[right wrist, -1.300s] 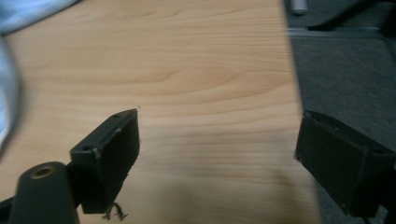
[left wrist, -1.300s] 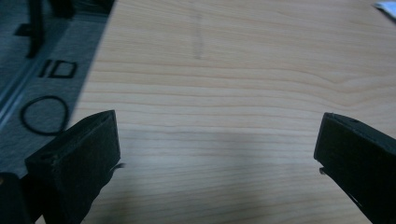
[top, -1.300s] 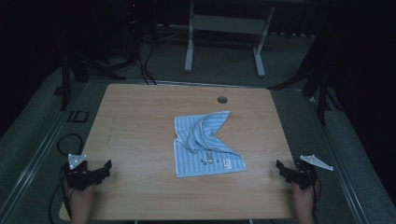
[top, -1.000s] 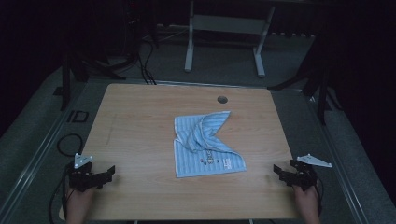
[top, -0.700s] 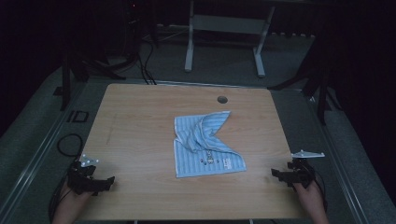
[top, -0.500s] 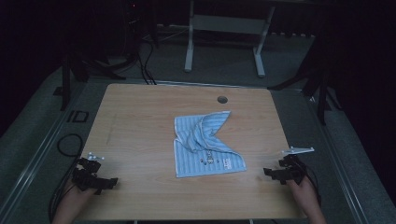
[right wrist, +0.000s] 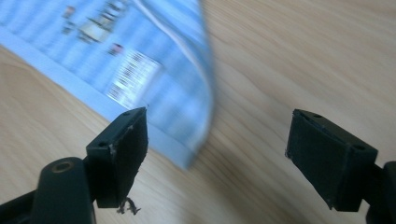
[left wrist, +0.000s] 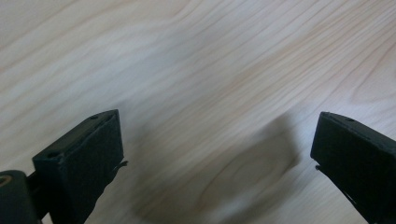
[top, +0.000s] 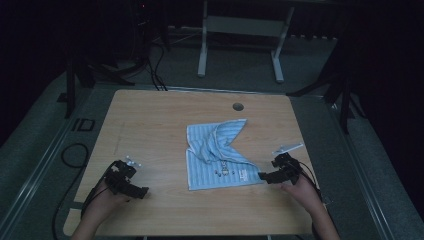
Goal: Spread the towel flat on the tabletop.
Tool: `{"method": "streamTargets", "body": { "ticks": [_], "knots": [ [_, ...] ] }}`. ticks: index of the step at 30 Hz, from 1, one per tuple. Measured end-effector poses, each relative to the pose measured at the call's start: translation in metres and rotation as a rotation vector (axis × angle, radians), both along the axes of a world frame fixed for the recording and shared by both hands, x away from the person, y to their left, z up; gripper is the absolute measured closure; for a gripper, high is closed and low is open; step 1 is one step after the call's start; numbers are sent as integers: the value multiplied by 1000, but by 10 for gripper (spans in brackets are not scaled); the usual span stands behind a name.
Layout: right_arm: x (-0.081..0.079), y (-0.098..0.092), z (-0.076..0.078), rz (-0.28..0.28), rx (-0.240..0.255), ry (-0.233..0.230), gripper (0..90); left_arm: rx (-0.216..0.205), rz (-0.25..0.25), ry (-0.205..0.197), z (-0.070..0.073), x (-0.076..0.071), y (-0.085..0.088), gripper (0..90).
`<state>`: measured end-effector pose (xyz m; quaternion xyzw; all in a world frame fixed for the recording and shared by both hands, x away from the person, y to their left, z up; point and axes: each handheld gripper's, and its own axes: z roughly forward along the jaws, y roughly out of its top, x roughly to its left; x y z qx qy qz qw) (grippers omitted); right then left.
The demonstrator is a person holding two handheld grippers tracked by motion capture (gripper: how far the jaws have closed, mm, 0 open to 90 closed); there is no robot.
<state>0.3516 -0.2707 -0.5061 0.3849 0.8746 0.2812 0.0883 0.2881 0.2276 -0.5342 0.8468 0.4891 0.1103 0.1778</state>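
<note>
— Where's the cloth sitting right now?

— The blue striped cloth [top: 218, 152] lies near the middle of the wooden table [top: 155, 120], a little toward my right side. Its top part is folded over itself in a rumpled flap; the lower part lies flat, with a small white label and some dark print near the bottom edge.

— And your right tongs?

— My right gripper [top: 263, 176] is low over the table, just beside the cloth's lower right corner, pointing at it. Seen along its own jaws, that corner [right wrist: 189, 154] lies between them, closer to the one at the left (the picture is a bit blurred, mind). The jaws have just been closing a little, but they stand wide apart and neither pad presses on the fabric.

— So nothing gripped?

— Nothing gripped. The cloth rests on the table by itself.

— What about the left?

— My left gripper [top: 141, 190] is near the table's front left part, well apart from the cloth. Its jaws stand wide apart, with bare wood grain and their own shadow between them. My left hand [top: 102, 202] comes in from the bottom edge behind it.
</note>
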Motion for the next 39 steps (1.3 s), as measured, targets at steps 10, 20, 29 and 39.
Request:
{"method": "streamTargets", "body": {
  "ticks": [10, 20, 29, 39],
  "knots": [
    [13, 44, 7, 147, -42, 5, 387, -12, -91, -12, 3, 22, -44, 105],
    [33, 92, 11, 244, -100, -10, 491, -29, -201, -37, 8, 45, -93, 176],
    [44, 123, 9, 297, -110, -5, 552, -53, -255, -47, 10, 67, -134, 241],
    [52, 134, 2, 312, -122, 10, 665, -63, -292, -77, 12, 85, -167, 351]
  ]
}}
